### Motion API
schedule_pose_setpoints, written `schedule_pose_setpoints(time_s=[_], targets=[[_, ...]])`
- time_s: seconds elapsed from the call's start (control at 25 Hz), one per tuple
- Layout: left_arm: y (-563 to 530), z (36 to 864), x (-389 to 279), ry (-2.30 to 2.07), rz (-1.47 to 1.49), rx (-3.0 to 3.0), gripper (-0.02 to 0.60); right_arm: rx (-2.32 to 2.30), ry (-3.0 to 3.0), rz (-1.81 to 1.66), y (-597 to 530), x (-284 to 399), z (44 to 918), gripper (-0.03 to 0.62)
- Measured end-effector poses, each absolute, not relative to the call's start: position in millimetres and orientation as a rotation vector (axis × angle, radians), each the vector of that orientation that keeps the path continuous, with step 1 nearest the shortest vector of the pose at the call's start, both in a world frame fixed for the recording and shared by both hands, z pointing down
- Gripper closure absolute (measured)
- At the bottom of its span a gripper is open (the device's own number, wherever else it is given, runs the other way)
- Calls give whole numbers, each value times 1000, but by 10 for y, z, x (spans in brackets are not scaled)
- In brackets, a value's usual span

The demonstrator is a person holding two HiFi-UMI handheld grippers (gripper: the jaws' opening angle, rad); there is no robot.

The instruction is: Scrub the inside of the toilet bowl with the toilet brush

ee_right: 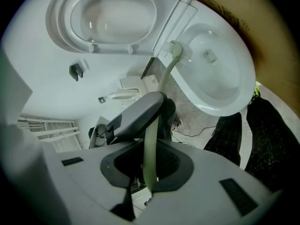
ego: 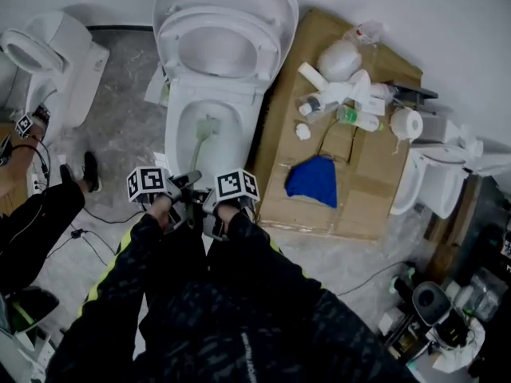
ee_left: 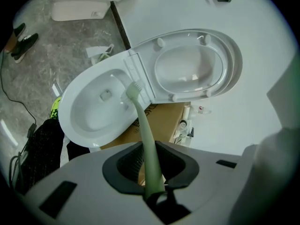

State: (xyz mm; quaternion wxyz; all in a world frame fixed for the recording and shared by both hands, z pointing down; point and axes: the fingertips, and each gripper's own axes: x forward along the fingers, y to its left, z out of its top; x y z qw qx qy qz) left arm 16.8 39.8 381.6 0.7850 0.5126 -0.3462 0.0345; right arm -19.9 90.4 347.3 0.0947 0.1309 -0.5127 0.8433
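Readable text: almost none. The cardboard sheet (ego: 289, 126) beside the toilet is showing dark print in the left gripper view, but it is cut off and too small to read. Labels on the bottles (ego: 356, 118) lying on it are too small as well, and the marker cubes (ego: 148, 183) are showing only black-and-white square patterns. The left gripper (ee_left: 151, 175) is grasping the pale green handle of the toilet brush (ee_left: 140, 121), its fingers clenched on the shaft. The right gripper (ee_right: 149, 172) is doing the same lower on the shaft, fingers also clamped on it, with the left gripper sitting just ahead of it on the handle. Both are being held side by side, close together, at the front edge of the toilet bowl (ego: 180, 126). The person's arms in dark sleeves with a yellow-green stripe are reaching forward and down. The brush is slanting up and away from the grippers, its head lying inside the bowl against the rear inner wall, just below the hinge of the seat and lid (ego: 223, 22), which are standing raised. A blue cloth (ego: 313, 180) and a paper roll (ego: 407, 124) are lying on the cardboard. A second toilet (ego: 48, 54) is standing at the far left, a third (ego: 431, 178) at the right.
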Motion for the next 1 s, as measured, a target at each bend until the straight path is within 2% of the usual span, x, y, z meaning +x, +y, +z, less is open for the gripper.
schedule_pose_setpoints(time_s=[0.48, 1.0], targets=[[868, 3387, 344, -828, 15, 1106, 503, 250, -1576, 2434, 1412, 16, 3055, 537], [1403, 3209, 491, -776, -3, 1159, 503, 318, -1620, 2402, 1956, 142, 2912, 536]])
